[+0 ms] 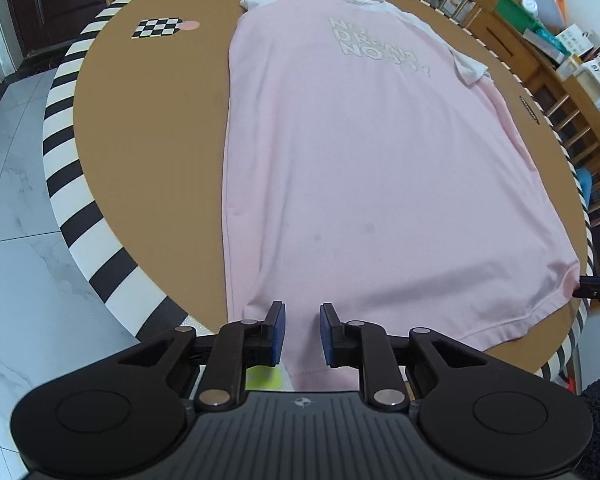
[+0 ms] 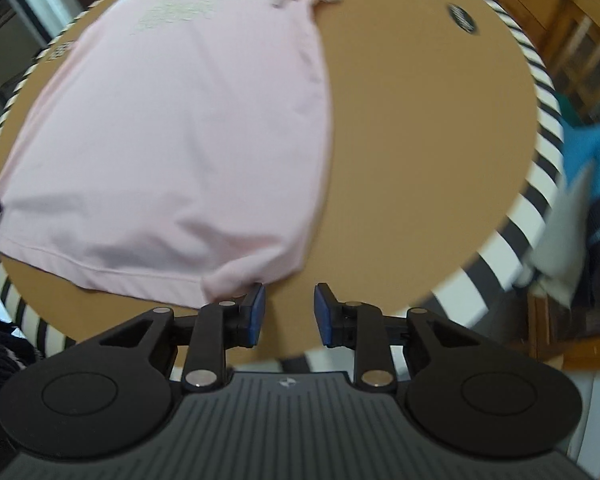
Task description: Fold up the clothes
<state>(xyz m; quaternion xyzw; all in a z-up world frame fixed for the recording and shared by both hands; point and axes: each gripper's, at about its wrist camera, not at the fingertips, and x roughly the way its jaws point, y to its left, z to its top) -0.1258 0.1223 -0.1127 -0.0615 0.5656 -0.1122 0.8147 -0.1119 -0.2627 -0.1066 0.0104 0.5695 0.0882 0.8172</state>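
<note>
Two hand-held grippers, both with jaws apart and empty, sit at the near hem of a pink T-shirt [image 1: 360, 152] spread flat, print up, on the round table [image 1: 148, 128]. Left gripper [image 1: 302, 334] overhangs the hem; right gripper [image 2: 289, 312] sits just beside the hem corner. Judged step: taking hold of the hem, which calls for closing on both corners.
</note>
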